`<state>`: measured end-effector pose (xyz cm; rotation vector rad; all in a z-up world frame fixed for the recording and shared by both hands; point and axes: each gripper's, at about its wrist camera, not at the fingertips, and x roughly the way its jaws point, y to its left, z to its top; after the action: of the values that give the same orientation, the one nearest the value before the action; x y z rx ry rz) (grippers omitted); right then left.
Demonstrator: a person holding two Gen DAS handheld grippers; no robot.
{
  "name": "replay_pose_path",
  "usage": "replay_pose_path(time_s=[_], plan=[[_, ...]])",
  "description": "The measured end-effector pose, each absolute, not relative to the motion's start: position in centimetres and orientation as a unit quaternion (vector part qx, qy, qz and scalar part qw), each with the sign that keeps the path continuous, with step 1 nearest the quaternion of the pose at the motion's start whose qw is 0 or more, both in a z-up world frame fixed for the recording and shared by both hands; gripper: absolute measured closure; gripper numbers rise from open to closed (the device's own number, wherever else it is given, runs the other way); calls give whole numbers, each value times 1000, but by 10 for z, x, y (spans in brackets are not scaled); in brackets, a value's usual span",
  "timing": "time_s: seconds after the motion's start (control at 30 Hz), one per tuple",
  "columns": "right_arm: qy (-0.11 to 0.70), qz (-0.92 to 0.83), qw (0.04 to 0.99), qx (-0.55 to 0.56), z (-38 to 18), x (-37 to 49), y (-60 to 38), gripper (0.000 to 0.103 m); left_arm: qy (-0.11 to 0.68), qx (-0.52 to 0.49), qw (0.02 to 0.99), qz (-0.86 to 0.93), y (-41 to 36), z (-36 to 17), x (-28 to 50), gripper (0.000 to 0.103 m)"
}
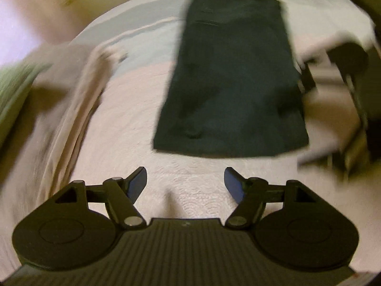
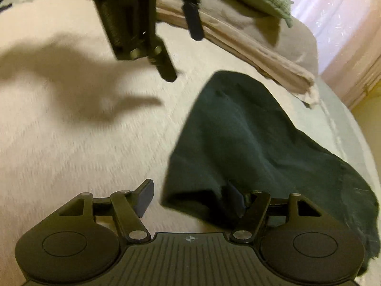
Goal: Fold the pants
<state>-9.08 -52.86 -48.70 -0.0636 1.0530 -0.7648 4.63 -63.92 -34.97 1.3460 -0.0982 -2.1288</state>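
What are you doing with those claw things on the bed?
A person is folding dark green pants on a bed with a hand-held gripper in each hand. The pants lie in a long folded strip. The left hand-held gripper is open over bare bedding. The right hand-held gripper is open at the pants' near corner, gripping nothing.

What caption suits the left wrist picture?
Open left tool above the white bedspread, facing folded dark pants.
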Motion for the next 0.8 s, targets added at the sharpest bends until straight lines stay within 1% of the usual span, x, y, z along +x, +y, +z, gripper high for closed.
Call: replay_pose_path(time_s=[0.1, 0.13, 0.17, 0.27, 0.37, 0.4, 0.43, 0.47, 0.5, 0.53, 0.63, 0.73, 0.77, 0.8], plan=[[491, -353, 796, -25, -485, -95, -531, 49, -151, 526, 235, -803, -627, -367, 32, 35], [490, -351, 798, -19, -483, -97, -533, 50, -181, 528, 215, -801, -624, -371, 29, 35], [487, -350, 800, -16, -483, -94, -536, 50, -220, 533, 188, -795, -623, -378, 25, 35], [480, -349, 805, -6, -475, -98, -535, 50, -304, 539, 126, -775, -626, -397, 18, 35], [469, -347, 812, -23, -467, -95, -526, 49, -365, 533, 82, -759, -636, -412, 17, 34], [467, -341, 815, -33, -466, -92, -522, 47, -381, 529, 67, -755, -639, -415, 17, 34], [466, -333, 819, -47, -467, -88, -517, 43, -396, 527, 54, -750, -641, -419, 16, 34], [466, -326, 820, -68, -470, -82, -514, 40, -405, 526, 40, -747, -646, -421, 15, 37], [468, -324, 818, -83, -473, -77, -512, 37, -406, 526, 31, -747, -650, -421, 15, 45], [473, -322, 814, -101, -479, -72, -512, 36, -405, 527, 23, -747, -655, -420, 15, 54], [498, -319, 791, -157, -499, -66, -515, 35, -388, 533, 11, -752, -667, -417, 14, 72], [502, -331, 774, -199, -504, -72, -517, 37, -348, 538, 15, -768, -676, -411, 13, 77], [502, -331, 772, -204, -505, -74, -517, 38, -325, 539, 23, -777, -682, -409, 13, 78], [500, -329, 775, -201, -504, -77, -518, 41, -303, 538, 32, -786, -686, -405, 12, 79]])
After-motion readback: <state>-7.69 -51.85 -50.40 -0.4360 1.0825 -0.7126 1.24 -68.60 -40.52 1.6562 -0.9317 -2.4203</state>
